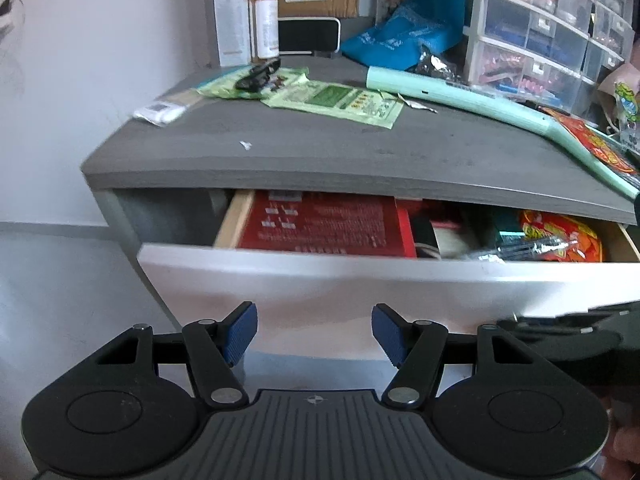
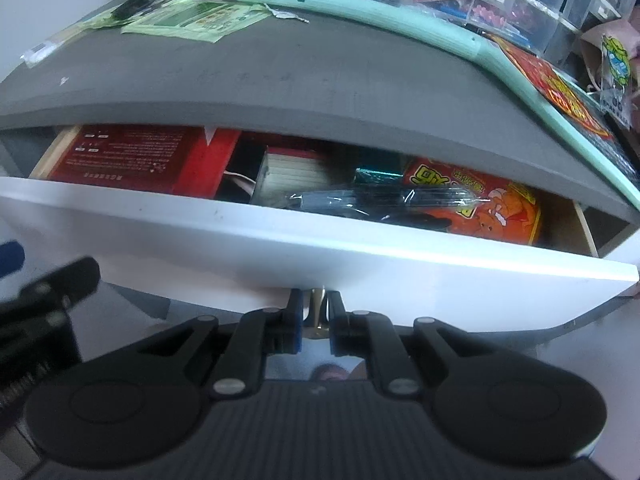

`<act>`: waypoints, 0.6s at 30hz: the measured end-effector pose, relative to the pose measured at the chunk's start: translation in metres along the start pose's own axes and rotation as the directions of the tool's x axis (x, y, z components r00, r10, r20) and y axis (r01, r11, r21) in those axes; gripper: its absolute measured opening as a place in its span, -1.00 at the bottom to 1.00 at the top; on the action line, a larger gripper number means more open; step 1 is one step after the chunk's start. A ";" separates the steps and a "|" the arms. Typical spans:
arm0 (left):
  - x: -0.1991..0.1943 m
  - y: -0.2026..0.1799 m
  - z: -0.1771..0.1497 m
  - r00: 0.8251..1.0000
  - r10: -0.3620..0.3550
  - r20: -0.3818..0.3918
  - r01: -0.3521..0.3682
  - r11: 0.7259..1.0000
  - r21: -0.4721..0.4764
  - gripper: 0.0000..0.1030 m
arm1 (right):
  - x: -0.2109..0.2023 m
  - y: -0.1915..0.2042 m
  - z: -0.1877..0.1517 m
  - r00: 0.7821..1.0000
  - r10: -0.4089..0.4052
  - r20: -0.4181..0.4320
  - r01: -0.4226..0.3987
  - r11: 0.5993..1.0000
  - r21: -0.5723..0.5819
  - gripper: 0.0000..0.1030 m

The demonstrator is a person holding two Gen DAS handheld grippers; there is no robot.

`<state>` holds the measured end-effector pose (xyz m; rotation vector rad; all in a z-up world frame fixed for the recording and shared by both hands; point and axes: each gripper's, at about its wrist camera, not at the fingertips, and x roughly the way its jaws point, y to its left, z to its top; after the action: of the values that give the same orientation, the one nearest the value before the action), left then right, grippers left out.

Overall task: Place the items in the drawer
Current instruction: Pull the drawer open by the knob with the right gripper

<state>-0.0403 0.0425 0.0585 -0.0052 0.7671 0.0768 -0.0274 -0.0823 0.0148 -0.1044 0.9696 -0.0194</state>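
Note:
The white drawer (image 1: 360, 280) of a grey-topped cabinet (image 1: 320, 148) stands partly open. Inside lie a red box (image 1: 324, 224), an orange snack bag (image 1: 560, 236) and a clear-wrapped dark item (image 2: 380, 200). The drawer front also shows in the right wrist view (image 2: 280, 240). My right gripper (image 2: 314, 320) is shut on the brass drawer handle (image 2: 318, 308) under the drawer's lower edge. My left gripper (image 1: 314, 332) is open and empty, just in front of the drawer front.
On the cabinet top lie green packets (image 1: 336, 100), dark glasses (image 1: 258, 76), a long mint-green tool (image 1: 480, 100), a red packet (image 1: 592, 144), a blue bag (image 1: 404, 36), bottles (image 1: 264, 16) and a clear plastic drawer organiser (image 1: 552, 20). A white wall is at the left.

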 end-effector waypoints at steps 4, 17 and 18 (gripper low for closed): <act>-0.011 0.002 -0.002 1.000 0.000 0.010 0.000 1.000 0.003 0.28 | -0.006 0.001 -0.009 1.000 0.003 -0.005 -0.003 1.000 -0.005 -0.77; -0.036 -0.001 -0.017 1.000 -0.015 0.008 0.015 0.999 0.029 0.28 | -0.023 0.002 -0.038 1.000 0.015 -0.020 -0.016 1.000 -0.022 -0.77; -0.038 -0.002 -0.018 1.000 -0.015 0.010 0.014 0.999 0.034 0.28 | -0.024 0.002 -0.040 1.000 0.017 -0.020 -0.017 1.000 -0.023 -0.77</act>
<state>-0.0801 0.0378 0.0720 0.0222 0.7578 0.0501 -0.0739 -0.0818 0.0121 -0.1170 0.9906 0.0065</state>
